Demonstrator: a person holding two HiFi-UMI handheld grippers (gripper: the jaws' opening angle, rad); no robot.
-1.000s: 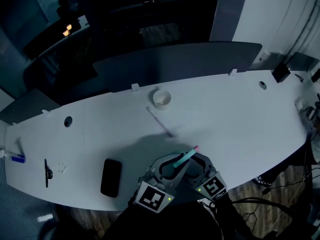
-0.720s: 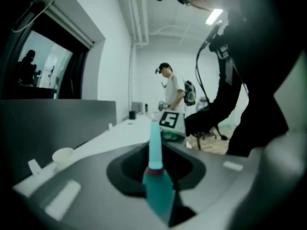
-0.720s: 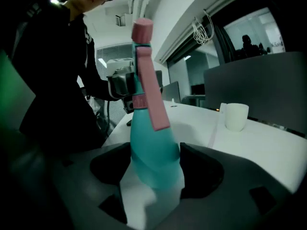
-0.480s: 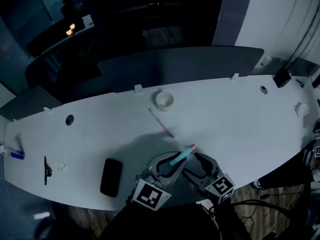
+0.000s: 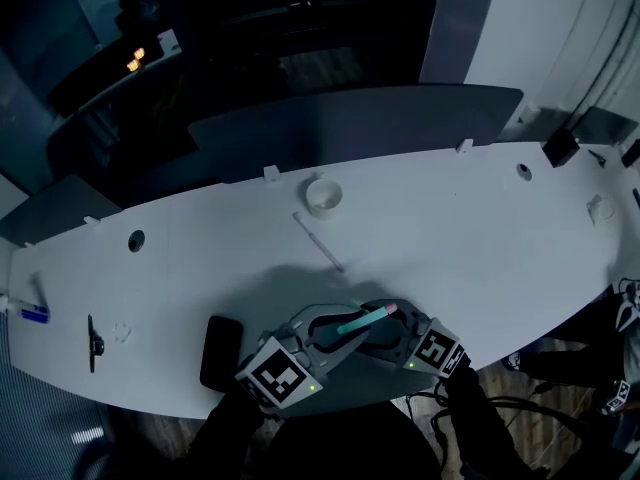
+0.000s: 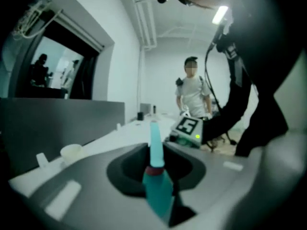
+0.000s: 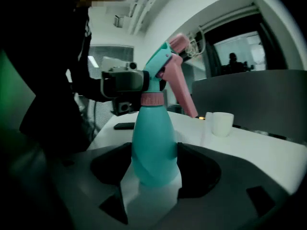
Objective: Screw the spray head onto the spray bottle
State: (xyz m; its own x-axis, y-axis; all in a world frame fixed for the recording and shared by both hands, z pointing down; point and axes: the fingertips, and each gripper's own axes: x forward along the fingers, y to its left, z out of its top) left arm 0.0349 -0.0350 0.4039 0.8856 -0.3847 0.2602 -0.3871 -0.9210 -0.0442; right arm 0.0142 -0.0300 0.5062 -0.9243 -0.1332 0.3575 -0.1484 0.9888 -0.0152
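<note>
Jaws are clamped, right gripper (image 7: 154, 174) on the teal bottle (image 7: 154, 138) held over the table (image 5: 480, 218) edge, left gripper (image 6: 156, 176) on the spray head (image 7: 165, 63) sat on its neck, and both have been twisted round in the last second, so screwing's probably underway.

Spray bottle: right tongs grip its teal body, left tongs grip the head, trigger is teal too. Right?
No: the trigger is pink, per the right gripper view; right tongs do grip the teal body of the spray bottle, left tongs the head.
</note>
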